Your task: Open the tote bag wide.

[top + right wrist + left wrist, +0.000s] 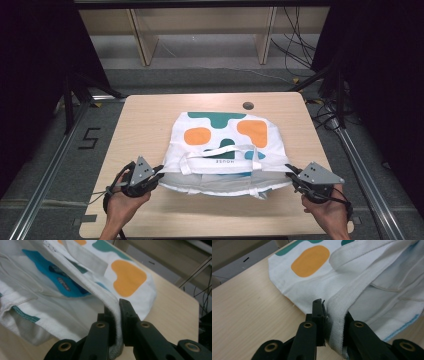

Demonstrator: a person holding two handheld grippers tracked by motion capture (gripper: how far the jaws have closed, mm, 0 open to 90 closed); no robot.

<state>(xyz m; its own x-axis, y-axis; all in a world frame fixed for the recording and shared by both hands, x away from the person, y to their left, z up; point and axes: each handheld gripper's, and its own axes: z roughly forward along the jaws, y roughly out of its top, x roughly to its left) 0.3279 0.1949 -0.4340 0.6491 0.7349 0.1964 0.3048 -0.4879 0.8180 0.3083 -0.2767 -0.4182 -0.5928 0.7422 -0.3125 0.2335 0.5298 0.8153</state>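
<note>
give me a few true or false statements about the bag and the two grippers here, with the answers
1. The left gripper is clamped on the top hem of the tote bag. True.
2. The right gripper hangs open above the table. False: its jaws pinch the bag's hem at the other side.
3. The bag is plain white. False: it carries orange and teal blobs.
4. The bag's mouth faces the person, the upper layer raised off the lower. True.
5. The bag's handle lies across its printed face. True.
</note>
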